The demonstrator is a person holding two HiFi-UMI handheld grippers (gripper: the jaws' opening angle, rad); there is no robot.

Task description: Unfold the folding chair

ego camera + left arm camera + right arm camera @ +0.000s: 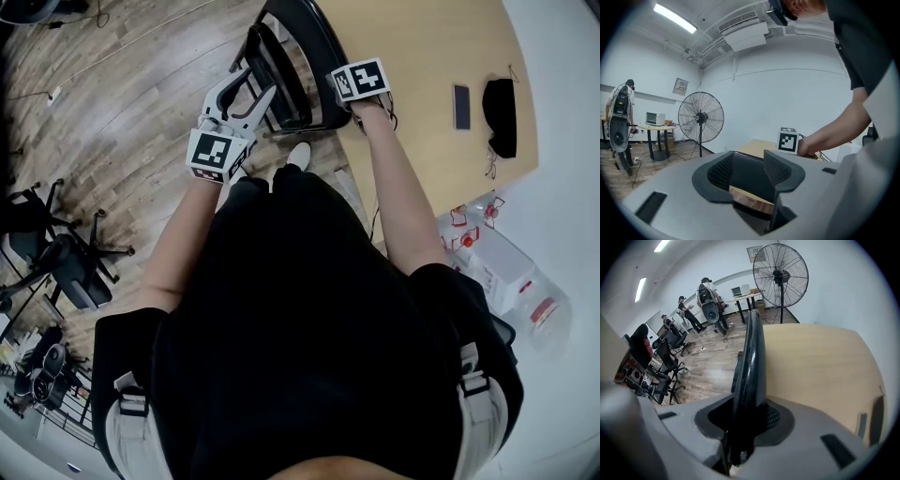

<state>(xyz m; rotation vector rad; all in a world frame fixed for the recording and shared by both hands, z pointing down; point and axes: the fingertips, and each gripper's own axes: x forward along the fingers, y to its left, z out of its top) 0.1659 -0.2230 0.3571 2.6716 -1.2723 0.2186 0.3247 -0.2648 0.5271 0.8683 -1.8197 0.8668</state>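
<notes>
The black folding chair [298,56] stands folded on the wood floor, close against the edge of a wooden table. My left gripper [255,94] reaches in from the left and is shut on a flat black part of the chair [747,180], which fills the gap between its pads. In its own view, the left gripper [747,169] points roughly level. My right gripper [359,86] points steeply down at the chair's right side, its fingers hidden under its marker cube. In its own view the right gripper [752,420] is shut on the chair's curved black rim [753,357].
The wooden table [422,56] carries a phone [461,106] and a black item [500,117]. A pack of water bottles [497,258] lies at the right. Black office chairs [66,253] stand at the left. A standing fan [701,117] and people [689,315] are farther off.
</notes>
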